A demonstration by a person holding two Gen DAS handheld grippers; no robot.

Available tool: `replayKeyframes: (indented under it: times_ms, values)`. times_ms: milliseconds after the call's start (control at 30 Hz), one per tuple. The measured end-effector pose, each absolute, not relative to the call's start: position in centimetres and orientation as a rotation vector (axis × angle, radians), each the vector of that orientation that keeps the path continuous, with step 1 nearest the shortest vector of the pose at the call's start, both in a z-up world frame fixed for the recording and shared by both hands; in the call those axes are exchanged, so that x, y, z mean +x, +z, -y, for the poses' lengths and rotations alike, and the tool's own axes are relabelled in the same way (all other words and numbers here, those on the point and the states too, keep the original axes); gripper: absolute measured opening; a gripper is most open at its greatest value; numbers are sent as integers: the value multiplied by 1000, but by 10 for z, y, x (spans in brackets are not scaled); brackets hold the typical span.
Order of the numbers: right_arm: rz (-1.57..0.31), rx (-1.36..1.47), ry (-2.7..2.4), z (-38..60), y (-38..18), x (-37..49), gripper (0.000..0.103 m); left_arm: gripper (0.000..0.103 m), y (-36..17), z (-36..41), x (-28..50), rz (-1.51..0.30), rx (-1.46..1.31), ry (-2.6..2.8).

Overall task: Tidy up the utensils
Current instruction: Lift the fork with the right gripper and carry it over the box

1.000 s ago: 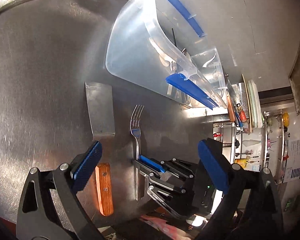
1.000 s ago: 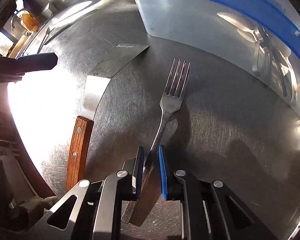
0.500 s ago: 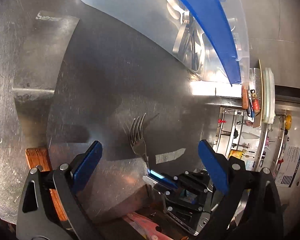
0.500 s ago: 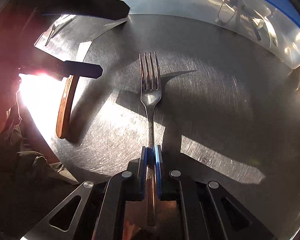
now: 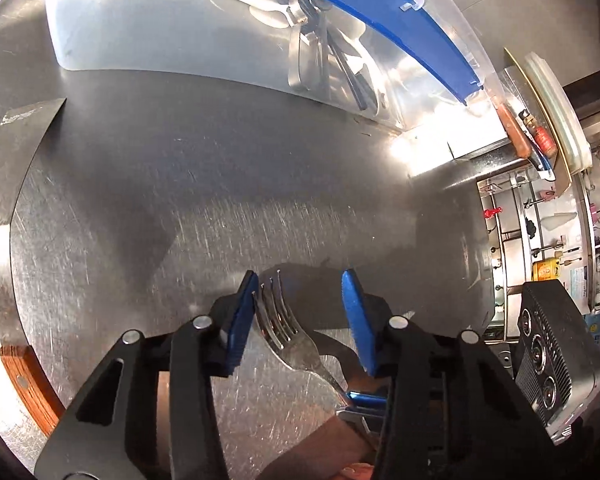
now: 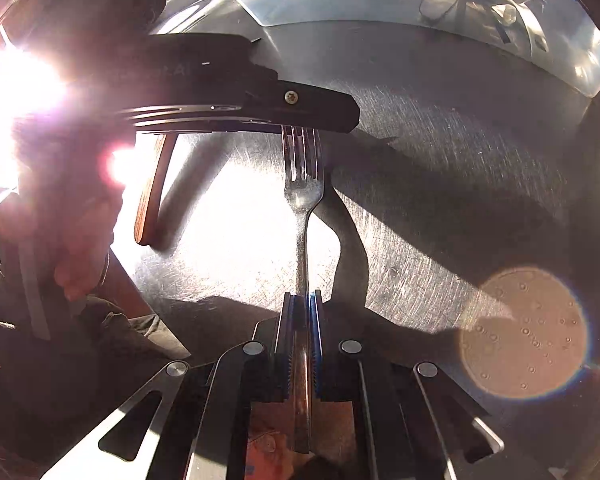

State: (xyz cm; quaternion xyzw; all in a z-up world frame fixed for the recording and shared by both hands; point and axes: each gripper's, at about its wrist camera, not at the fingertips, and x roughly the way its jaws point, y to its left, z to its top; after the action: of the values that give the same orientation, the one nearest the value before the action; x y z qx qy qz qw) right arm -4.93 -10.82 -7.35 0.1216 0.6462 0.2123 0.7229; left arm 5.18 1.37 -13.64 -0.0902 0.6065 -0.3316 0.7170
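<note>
The right gripper [image 6: 302, 304] clamps the fork [image 6: 302, 184] handle. The left gripper [image 5: 300, 300], jaws just narrowing, surrounds its tines; only the 9 o'clock pad [image 5: 242, 308] seems to touch.

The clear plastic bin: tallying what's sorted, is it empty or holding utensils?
Holding utensils: through the clear plastic bin's wall, several metal utensils show inside.
</note>
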Motion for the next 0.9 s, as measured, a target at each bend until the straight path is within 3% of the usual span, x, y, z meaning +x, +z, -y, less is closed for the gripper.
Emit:
replayKeyframes:
  times_ms: [33,100,167,300,767,900]
  values:
    - [-1425,275,472,110,-73,-54,9,31,-138,-15,52,-1346,-204,-732]
    - [-1422,287,480,113,-73,-56,9,13,-143,-20,52,-1359,-231,-722]
    - [-1420,304,485,116,-74,-56,9,8,-149,-27,52,-1373,-278,-733]
    - [-1417,352,502,125,-79,-55,9,4,-150,-41,54,-1372,-372,-759]
    - [-1365,323,430,116,-72,-42,8,4,-131,-46,51,-1323,-398,-817]
    - [-1297,364,436,126,-46,-45,8,5,-110,-50,52,-1285,-438,-867]
